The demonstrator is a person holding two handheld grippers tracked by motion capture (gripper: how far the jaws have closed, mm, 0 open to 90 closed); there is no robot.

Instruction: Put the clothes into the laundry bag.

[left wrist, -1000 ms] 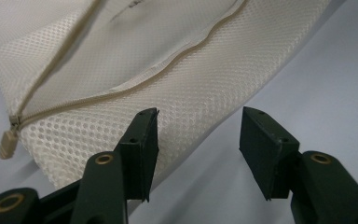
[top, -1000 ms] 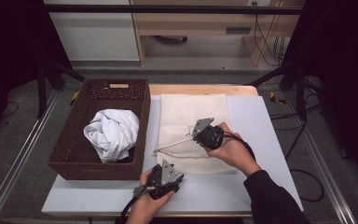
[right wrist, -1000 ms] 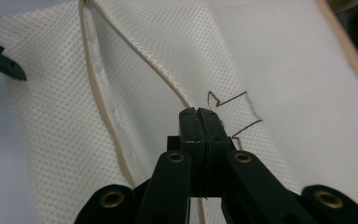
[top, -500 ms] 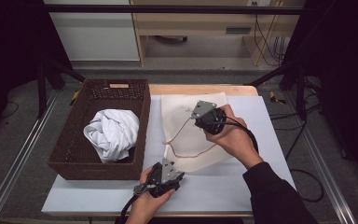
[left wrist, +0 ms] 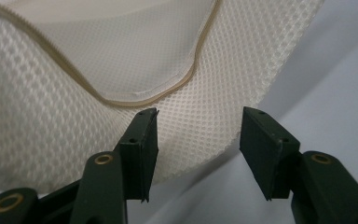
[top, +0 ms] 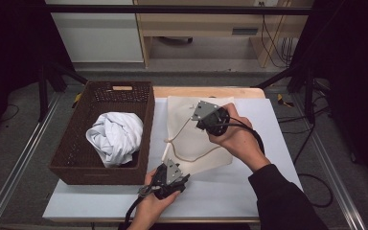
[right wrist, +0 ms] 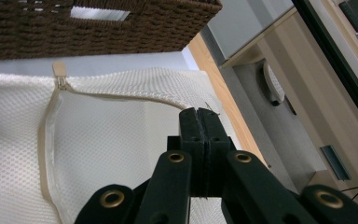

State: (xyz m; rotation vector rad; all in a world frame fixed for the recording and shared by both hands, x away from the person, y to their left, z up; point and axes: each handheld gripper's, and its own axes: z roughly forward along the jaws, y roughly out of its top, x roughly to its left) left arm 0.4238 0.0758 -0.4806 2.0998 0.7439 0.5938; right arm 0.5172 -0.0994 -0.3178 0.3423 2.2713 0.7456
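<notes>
Right gripper pinching cream honeycomb-mesh bag along beige zipper edge, jaws fully closed; left gripper gaping half-open over mesh; woven brown basket cradling crumpled white cloth.

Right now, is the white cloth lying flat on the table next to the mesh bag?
No, the white cloth sits bunched up inside the brown woven basket, left of the mesh bag.

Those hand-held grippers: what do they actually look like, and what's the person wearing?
Each gripper, left and right, is a chunky black body topped by a grey three-cornered plate, with a black cable trailing off. Up close, two flat black jaws sit on arms with brass-coloured pivot rings. The right arm wears a dark long sleeve.
</notes>
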